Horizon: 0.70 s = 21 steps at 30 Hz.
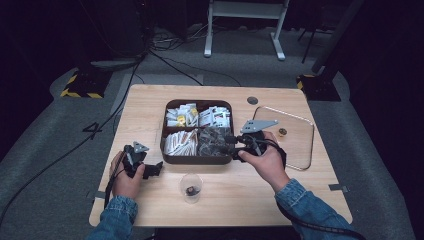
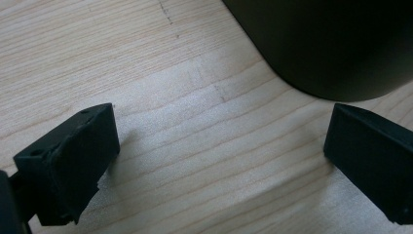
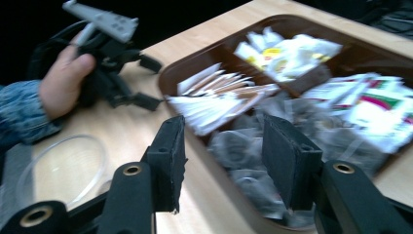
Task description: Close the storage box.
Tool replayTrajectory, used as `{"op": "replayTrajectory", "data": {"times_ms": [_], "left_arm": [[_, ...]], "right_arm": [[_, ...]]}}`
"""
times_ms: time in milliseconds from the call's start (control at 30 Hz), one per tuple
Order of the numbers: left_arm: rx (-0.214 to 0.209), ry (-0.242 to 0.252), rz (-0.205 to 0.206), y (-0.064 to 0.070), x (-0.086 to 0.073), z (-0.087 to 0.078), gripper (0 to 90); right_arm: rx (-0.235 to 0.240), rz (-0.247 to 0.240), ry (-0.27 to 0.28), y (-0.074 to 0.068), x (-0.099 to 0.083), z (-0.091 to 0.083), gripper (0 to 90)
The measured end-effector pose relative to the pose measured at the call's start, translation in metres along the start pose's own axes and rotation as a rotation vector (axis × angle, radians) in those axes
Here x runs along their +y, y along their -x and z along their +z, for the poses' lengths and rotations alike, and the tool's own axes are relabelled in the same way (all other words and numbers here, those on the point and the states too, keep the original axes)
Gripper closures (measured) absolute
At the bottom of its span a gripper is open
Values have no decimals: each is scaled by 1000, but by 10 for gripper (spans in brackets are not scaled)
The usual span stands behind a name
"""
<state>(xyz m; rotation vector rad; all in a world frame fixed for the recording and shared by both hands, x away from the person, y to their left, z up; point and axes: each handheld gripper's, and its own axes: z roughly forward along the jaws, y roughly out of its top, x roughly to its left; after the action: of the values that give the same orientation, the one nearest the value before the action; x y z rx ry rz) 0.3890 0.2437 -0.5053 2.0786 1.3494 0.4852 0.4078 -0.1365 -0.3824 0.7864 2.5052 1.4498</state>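
Nearest the table edge, a small clear plastic cup (image 1: 191,187) with something dark inside is seen standing between the two hands. To its left, the left gripper (image 1: 150,169) is held low over the bare wood, jaws spread wide and empty, just beside the dark brown compartmented tray (image 1: 167,156). Farther in, the right gripper (image 1: 234,147) is poised over the tray's near right compartment, jaws parted above the grey translucent sachets (image 3: 243,148); nothing is gripped. A pick is judged underway: lowering and closing on one sachet is called for.
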Motion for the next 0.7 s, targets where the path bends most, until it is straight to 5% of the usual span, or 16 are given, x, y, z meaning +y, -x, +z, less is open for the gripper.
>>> {"op": "replayTrajectory", "data": {"times_ms": [700], "left_arm": [[0, 0, 0, 0, 0, 0, 1]], "right_arm": [[-231, 86, -17, 81, -13, -27, 469]]}}
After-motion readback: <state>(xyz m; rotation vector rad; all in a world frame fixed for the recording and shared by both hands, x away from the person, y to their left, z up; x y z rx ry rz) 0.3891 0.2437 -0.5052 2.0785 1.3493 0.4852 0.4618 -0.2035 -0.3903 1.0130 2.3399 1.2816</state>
